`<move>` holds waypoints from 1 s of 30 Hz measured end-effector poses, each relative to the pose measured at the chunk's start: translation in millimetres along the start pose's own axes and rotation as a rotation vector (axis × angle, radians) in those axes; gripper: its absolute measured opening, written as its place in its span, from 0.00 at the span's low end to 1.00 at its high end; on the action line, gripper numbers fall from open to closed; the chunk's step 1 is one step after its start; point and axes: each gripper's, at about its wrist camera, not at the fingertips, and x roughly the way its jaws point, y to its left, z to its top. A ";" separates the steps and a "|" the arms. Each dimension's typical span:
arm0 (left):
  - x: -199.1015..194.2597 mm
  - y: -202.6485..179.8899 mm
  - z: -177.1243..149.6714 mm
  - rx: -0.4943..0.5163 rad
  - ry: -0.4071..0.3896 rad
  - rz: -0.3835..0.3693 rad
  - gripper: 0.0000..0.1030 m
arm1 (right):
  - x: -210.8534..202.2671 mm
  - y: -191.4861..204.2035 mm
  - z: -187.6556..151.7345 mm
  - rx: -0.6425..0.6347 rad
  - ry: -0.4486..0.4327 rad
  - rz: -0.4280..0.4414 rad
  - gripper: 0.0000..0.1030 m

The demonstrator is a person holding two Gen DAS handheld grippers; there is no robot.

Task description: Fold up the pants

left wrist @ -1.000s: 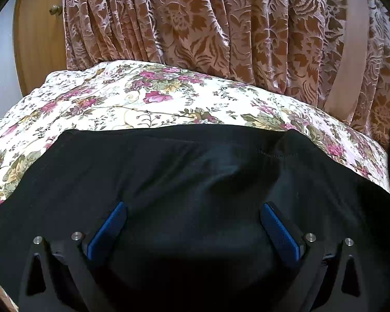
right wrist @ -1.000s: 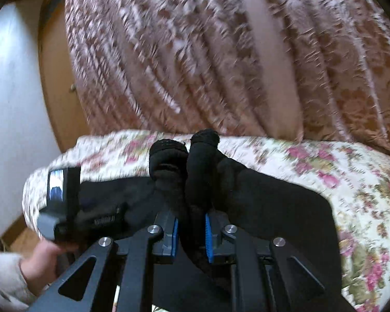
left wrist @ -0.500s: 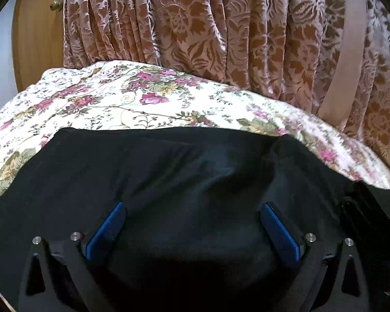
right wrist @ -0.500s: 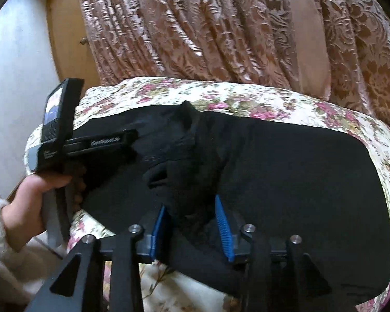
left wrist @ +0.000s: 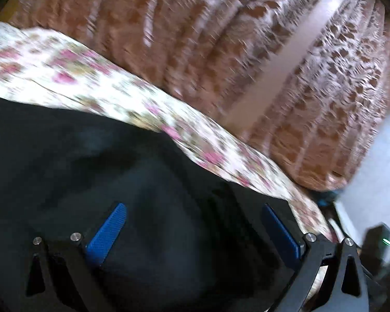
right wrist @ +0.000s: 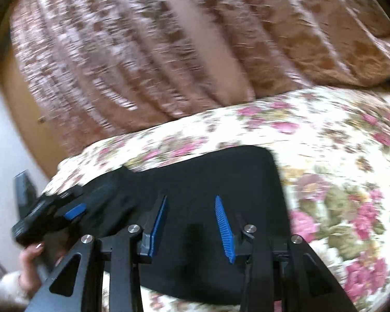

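Observation:
The black pants [right wrist: 208, 176] lie folded into a flat rectangle on the floral bed cover [right wrist: 338, 156]. My right gripper [right wrist: 191, 208] is open and empty just above their near part. My left gripper [left wrist: 192, 221] is open and empty over the pants [left wrist: 91, 169], which fill the lower left of the left wrist view. In the right wrist view the left gripper [right wrist: 75, 212] shows at the pants' left end, held by a hand. Both views are motion-blurred.
A brown patterned curtain [right wrist: 143, 52] hangs behind the bed. The floral cover [left wrist: 117, 96] runs past the pants on the far side. A pale wall [left wrist: 377, 169] is at the right; a wooden door [right wrist: 20, 104] is at the left.
My right gripper has opened and let go of the bunched black fabric, which now lies flat. The left gripper has swung to the right; both cameras are moving fast.

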 end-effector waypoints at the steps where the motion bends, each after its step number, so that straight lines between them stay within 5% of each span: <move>1: 8.6 -7.2 -0.6 0.003 0.034 -0.031 1.00 | 2.6 -7.1 4.4 0.018 0.002 -0.032 0.37; 9: 46.5 -40.3 -12.6 0.047 0.130 -0.062 0.95 | 31.0 -28.8 15.2 0.039 0.038 -0.124 0.37; 10: 51.3 -43.8 -14.3 0.064 0.139 -0.068 0.75 | 36.0 -29.6 9.7 0.038 0.056 -0.138 0.37; 11: 55.7 -45.8 -16.3 0.078 0.167 -0.078 0.44 | 41.6 -30.9 5.6 0.033 0.076 -0.151 0.37; 12: 63.7 -49.4 -21.3 0.105 0.230 -0.069 0.28 | 46.9 -31.3 1.9 0.025 0.096 -0.167 0.37; 13: 65.6 -52.1 -23.8 0.125 0.241 -0.050 0.24 | 47.6 -30.8 -0.7 0.020 0.092 -0.178 0.37; 18: 40.8 -52.1 -21.6 0.123 0.160 -0.101 0.19 | 42.7 -31.5 1.5 0.041 0.081 -0.163 0.37; 22: 48.6 -46.0 -33.9 0.179 0.179 -0.001 0.19 | 48.9 -31.8 -4.1 0.022 0.084 -0.156 0.37; 27: 52.2 -40.7 -39.2 0.202 0.150 0.001 0.22 | 58.1 -17.0 -13.0 -0.134 0.078 -0.222 0.37; 30: 47.7 -35.4 -35.1 0.155 0.155 -0.018 0.28 | 53.8 -17.5 -6.4 -0.093 0.100 -0.225 0.37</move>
